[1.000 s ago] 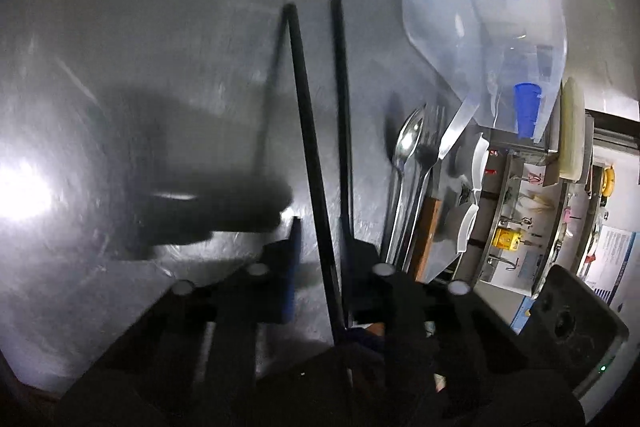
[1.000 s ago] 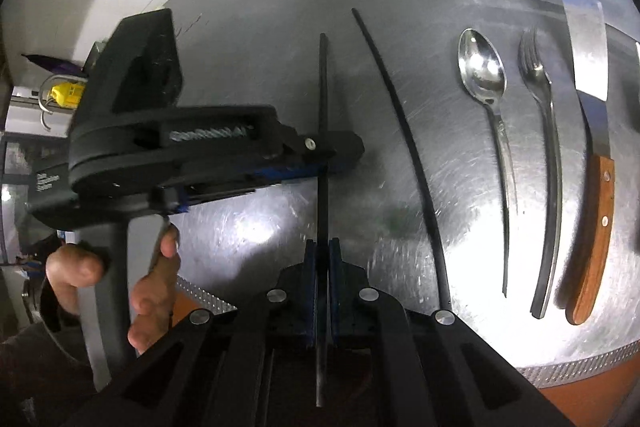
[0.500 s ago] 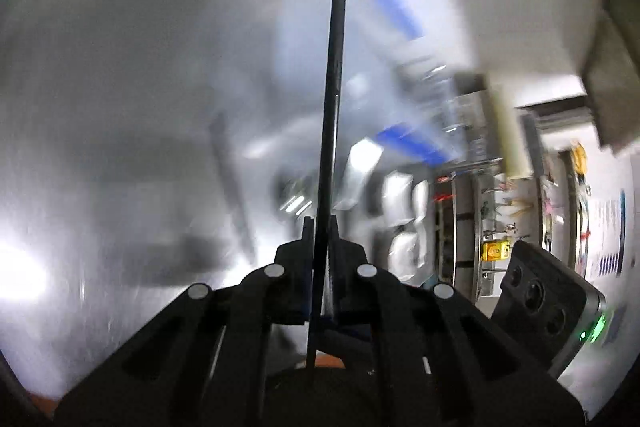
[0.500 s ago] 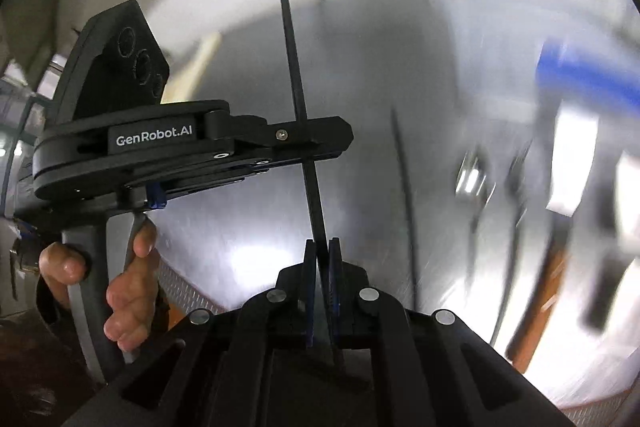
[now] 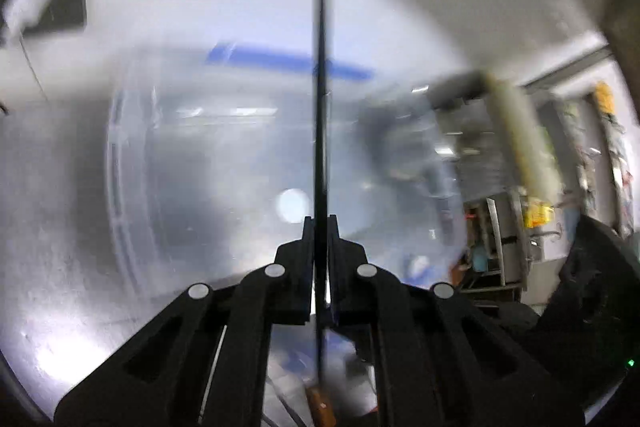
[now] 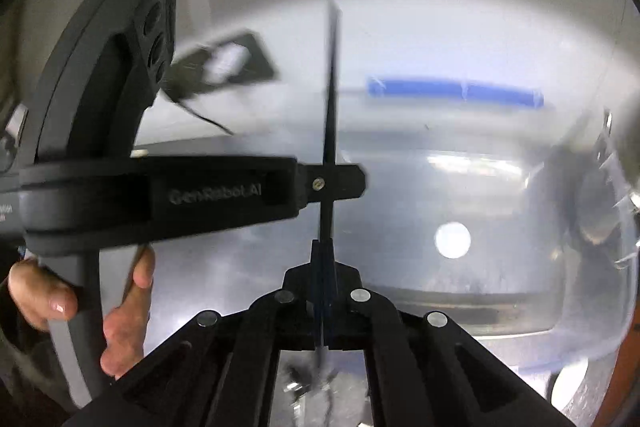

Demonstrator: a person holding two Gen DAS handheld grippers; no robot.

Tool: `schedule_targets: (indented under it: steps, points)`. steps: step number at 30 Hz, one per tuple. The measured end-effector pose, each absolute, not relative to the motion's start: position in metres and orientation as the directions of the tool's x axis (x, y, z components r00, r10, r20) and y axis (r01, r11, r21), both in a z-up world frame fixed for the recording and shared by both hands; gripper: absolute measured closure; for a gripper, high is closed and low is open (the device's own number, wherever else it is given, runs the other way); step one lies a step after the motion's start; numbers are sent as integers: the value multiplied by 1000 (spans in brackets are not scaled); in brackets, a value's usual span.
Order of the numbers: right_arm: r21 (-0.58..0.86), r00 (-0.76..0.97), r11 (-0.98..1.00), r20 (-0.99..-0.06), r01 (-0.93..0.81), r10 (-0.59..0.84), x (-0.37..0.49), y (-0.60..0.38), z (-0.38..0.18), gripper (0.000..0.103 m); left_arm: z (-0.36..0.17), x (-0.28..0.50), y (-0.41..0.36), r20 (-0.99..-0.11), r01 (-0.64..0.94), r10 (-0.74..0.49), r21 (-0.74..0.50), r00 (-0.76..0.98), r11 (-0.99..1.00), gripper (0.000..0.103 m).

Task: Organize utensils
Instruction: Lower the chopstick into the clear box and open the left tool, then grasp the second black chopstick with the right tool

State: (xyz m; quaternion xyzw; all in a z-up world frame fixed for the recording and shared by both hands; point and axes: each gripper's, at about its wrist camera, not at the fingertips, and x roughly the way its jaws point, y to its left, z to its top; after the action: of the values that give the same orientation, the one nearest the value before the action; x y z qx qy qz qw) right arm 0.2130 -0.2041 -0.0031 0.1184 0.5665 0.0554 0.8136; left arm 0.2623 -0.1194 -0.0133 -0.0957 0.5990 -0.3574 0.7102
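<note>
One chopstick (image 5: 320,131), flat on the table (image 5: 52,227) a second ago, is now held lifted at frame centre, clamped by both the left tool (image 5: 319,227) and right tool (image 6: 324,255), before the clear bin (image 6: 500,227), so binning seems next.

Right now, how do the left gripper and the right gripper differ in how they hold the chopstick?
The left gripper clamps the chopstick farther up than the right gripper. The left gripper lies crosswise to the right gripper. Both are shut on one black chopstick.
</note>
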Motion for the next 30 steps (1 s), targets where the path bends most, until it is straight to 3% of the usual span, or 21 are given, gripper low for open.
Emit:
schedule_targets:
  steps: [5,10,12,17,20,21,23,24,25,27,30]
  points:
    - [302,203,947,-939,109,277,252,-215,-84,102,-94,292,-150,-855,315,-509,-512,-99,799,98]
    - [268,80,944,-963,191,258,274,-229,-135,101,-108,306,-162,-894,316,-440,-443,-84,839,98]
    - [324,58,916,-946,235,320,279,-238,-148,99,-102,306,-166,-921,356,-388,-375,-39,856,98]
    - [260,162,949,-959,177,232,258,-239,-116,93,-66,294,-152,-934,428,-349,-283,82,858,97]
    - [278,306,956,-922,93,238,214,-223,-61,78,-24,271,-123,-889,457,-413,-289,199,841,92]
    - [289,346,956,-903,53,254,196,-213,-48,74,-9,262,-105,-862,462,-449,-307,236,832,88]
    - [305,401,951,-866,-51,299,151,-187,-25,57,22,232,-61,-793,468,-521,-348,314,812,64]
    - [284,404,952,-862,-117,307,124,-164,-20,51,29,216,-40,-765,466,-540,-357,351,809,35]
    - [262,382,952,-872,-162,305,112,-146,-19,50,37,199,-17,-733,461,-548,-354,403,814,24]
    - [217,278,944,-918,-248,284,77,-102,-52,50,39,171,14,-714,443,-522,-322,466,836,24]
    - [148,122,927,-972,-343,201,41,-49,-111,50,13,142,61,-754,364,-476,-331,453,870,24]
